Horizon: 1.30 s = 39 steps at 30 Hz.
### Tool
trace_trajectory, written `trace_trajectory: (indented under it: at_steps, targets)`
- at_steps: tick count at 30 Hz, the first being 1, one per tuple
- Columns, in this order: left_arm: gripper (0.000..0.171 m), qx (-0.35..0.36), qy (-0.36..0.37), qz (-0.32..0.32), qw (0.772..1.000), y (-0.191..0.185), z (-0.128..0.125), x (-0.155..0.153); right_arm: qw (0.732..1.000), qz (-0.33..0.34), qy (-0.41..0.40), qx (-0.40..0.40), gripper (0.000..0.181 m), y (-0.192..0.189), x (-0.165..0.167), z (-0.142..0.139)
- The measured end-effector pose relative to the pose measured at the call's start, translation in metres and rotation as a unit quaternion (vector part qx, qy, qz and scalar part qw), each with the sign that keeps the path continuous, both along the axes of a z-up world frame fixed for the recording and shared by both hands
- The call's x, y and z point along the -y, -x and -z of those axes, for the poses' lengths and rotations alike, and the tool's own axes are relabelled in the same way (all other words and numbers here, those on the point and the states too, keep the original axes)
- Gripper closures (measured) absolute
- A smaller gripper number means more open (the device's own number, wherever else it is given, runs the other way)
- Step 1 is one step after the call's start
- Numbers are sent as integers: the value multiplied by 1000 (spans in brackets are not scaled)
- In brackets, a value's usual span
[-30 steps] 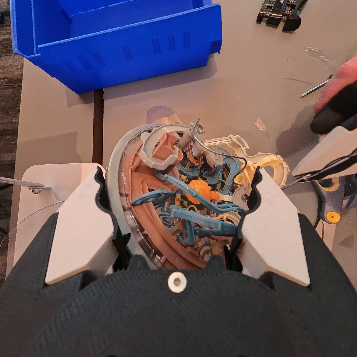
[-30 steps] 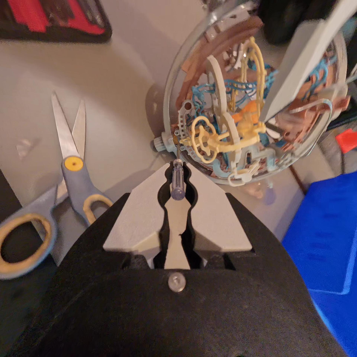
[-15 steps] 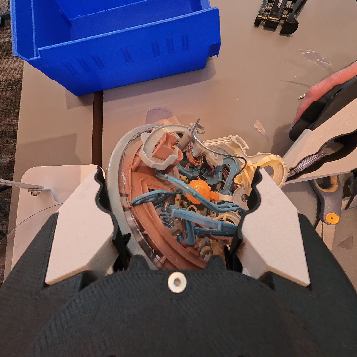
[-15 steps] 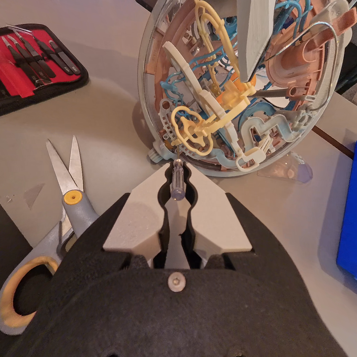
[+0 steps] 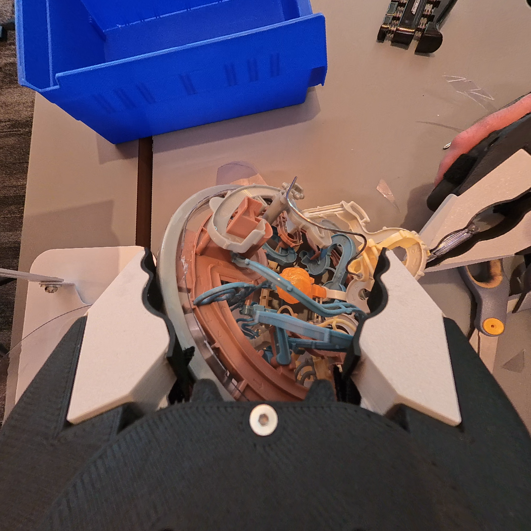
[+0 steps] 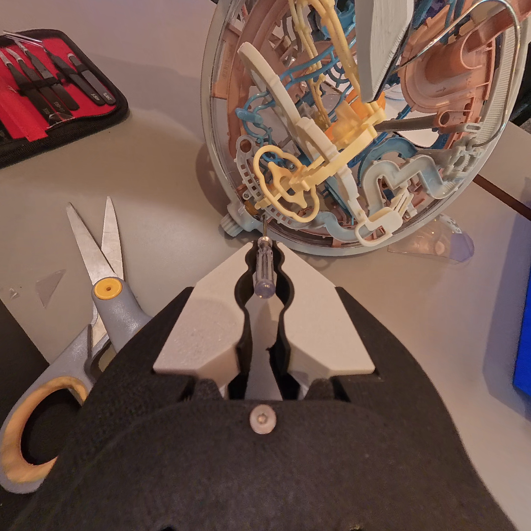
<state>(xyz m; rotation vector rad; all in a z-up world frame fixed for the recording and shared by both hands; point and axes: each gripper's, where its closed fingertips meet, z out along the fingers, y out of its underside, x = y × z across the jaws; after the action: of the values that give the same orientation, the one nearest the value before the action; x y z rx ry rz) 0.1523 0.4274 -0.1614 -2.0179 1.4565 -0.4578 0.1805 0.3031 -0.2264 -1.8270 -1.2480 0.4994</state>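
Note:
My left gripper (image 5: 265, 258) is shut on a half-open maze ball (image 5: 258, 287), a clear shell with brown, blue, cream and orange tracks inside, held upright on the table. The ball fills the upper right of the right wrist view (image 6: 359, 129). My right gripper (image 6: 263, 247) is shut on a small clear-handled screwdriver (image 6: 264, 273). Its thin shaft touches the ball's lower left rim by a grey-blue knob (image 6: 232, 224). The right gripper also shows at the right edge of the left wrist view (image 5: 471, 238).
A blue bin (image 5: 172, 66) stands at the back left. Grey and yellow scissors (image 6: 94, 301) lie left of my right gripper. A red and black tool case (image 6: 43, 94) lies at far left. A black multi-tool (image 5: 413, 26) and clear shell shards (image 6: 431, 244) lie on the table.
My right gripper has moved in toward the ball with the screwdriver, so the tip now meets the lower rim. The ball looks larger in the right wrist view. My left gripper has held still.

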Motion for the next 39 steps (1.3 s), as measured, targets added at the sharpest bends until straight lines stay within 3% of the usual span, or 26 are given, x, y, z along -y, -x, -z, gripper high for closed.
trace_trajectory:
  at_steps: [10,16,22,26,31,34,36,38,39]
  targets:
    - [28,1,-1,0,1000,0,0,0,1000,15,11,-3,174,0,0,1]
    - [28,1,-1,-1,1000,0,0,0,986,74,127,-72,175,1,-1,0]
    - [28,1,-1,0,1000,0,0,0,971,124,177,-99,175,3,2,-1]
    - [28,1,-3,1,1000,0,-1,0,987,95,117,-62,175,5,1,-1]
    - [28,2,-9,3,1000,0,-1,1,995,-33,-58,69,175,8,1,-3]
    - [28,0,-10,6,1000,0,-1,1,971,-128,-146,142,174,12,1,-5]
    - [28,0,-7,7,1000,-1,0,1,937,-203,-211,190,174,18,3,-7]
    - [28,9,-3,5,1000,-5,-1,1,876,-297,-283,253,175,31,15,2]
    - [29,32,8,9,999,-15,-3,6,820,-347,-323,321,176,34,20,20]
